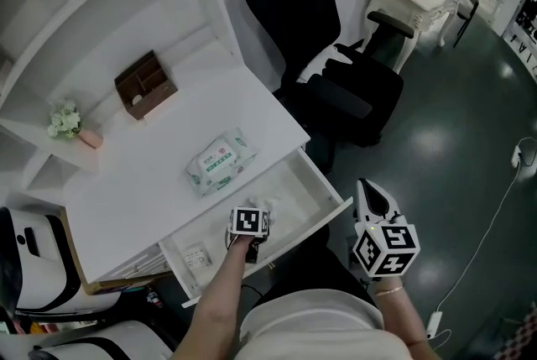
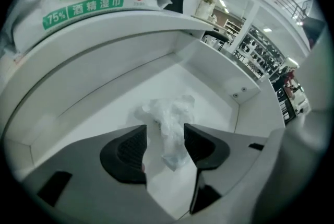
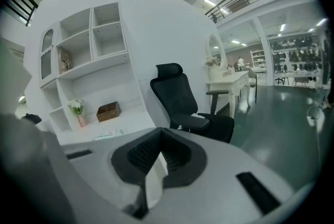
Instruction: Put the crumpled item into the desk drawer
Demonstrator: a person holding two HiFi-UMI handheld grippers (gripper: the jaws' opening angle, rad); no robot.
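Observation:
The crumpled item, a wad of thin white plastic, lies on the floor of the open desk drawer. In the head view the crumpled item shows near the middle of the drawer. My left gripper reaches into the drawer from the front. In its own view the left gripper stands open, its jaws on either side of the wad and not squeezing it. My right gripper hangs off the drawer's right corner, above the floor. In its own view the right gripper has its pads together with nothing between them.
A pack of wet wipes lies on the white desk just behind the drawer. A brown organiser and a small flower vase stand further back. A black office chair stands right of the desk. A small white object sits at the drawer's left end.

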